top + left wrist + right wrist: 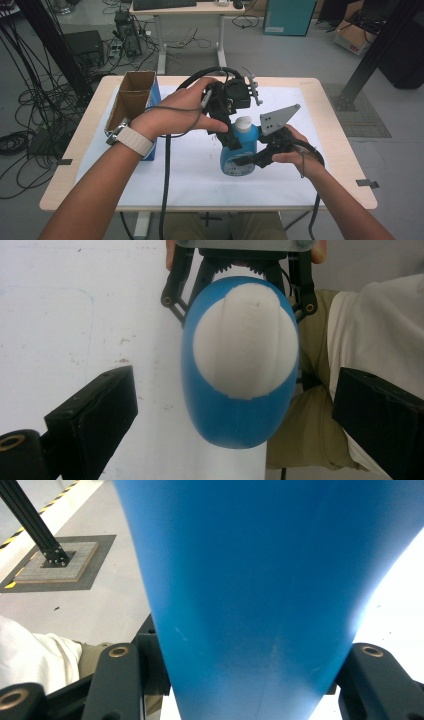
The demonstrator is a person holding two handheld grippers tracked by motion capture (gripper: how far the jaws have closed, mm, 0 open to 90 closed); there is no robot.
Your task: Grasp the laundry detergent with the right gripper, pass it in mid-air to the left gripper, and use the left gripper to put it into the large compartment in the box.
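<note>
On the white mat, right gripper (250, 159) jaws pinch the blue bottle (239, 155) (white-capped); left gripper (231, 136) jaws spread above.

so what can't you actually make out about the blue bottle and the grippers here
- Blue bottle label: high view, too small and partly behind the right gripper.
- Bottle base and the mat under it: left gripper view, hidden by the bottle's own white cap.
- Cap and neck: right gripper view, cut off by the top edge.
- Left gripper jaw tips: high view, hidden under the hand.
</note>
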